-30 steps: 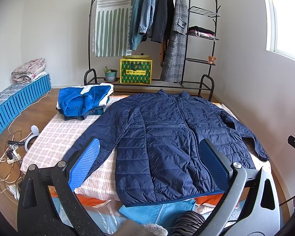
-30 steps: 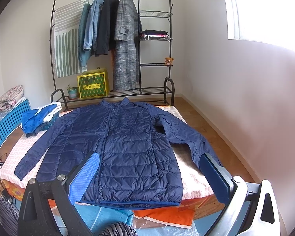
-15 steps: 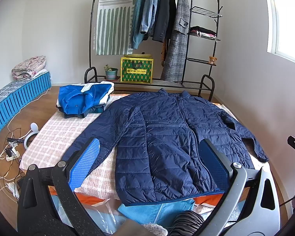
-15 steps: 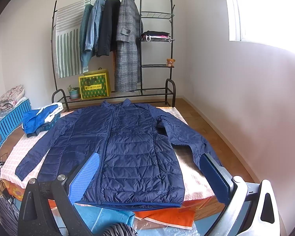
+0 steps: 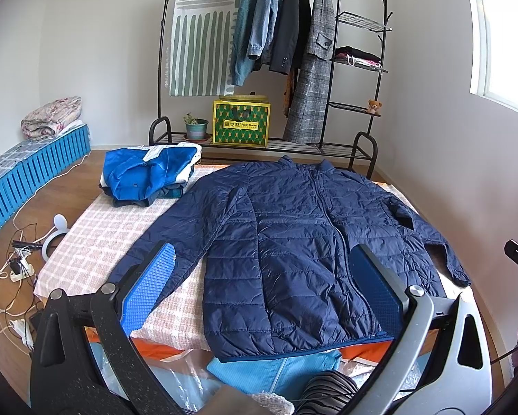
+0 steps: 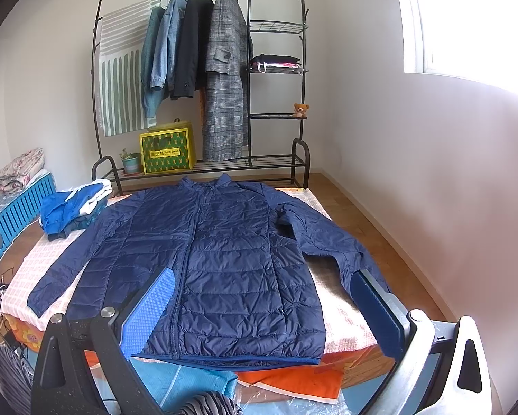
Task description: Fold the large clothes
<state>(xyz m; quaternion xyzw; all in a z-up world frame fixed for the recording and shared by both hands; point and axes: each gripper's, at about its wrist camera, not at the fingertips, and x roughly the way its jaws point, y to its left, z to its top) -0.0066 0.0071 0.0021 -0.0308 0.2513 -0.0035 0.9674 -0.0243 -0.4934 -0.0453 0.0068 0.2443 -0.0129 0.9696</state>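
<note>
Little has shifted since the earlier frames: both views have been raised and tipped slightly, so that more of the clothes rack is seen, while the navy quilted jacket [image 5: 293,256] has stayed where it lay. It is spread flat, front up and zipped, on the checked cover of the low bed [image 5: 96,228], its collar pointed toward the rack and its hem at the near edge; both sleeves are laid outward, the one on the window side bent at the elbow and draped toward the bed's edge. The left gripper [image 5: 262,276] is held above the near hem with its blue-padded fingers [image 5: 148,287] spread wide, nothing between them. The right gripper [image 6: 266,301] is likewise held over the hem, fingers parted and empty. A folded blue and white garment [image 5: 148,173] is stacked on the bed's far left corner, apart from the jacket. Beyond the bed a black clothes rack [image 6: 276,27] is seen, hung with coats, with a yellow and green box [image 6: 167,154] on its bottom shelf
</note>
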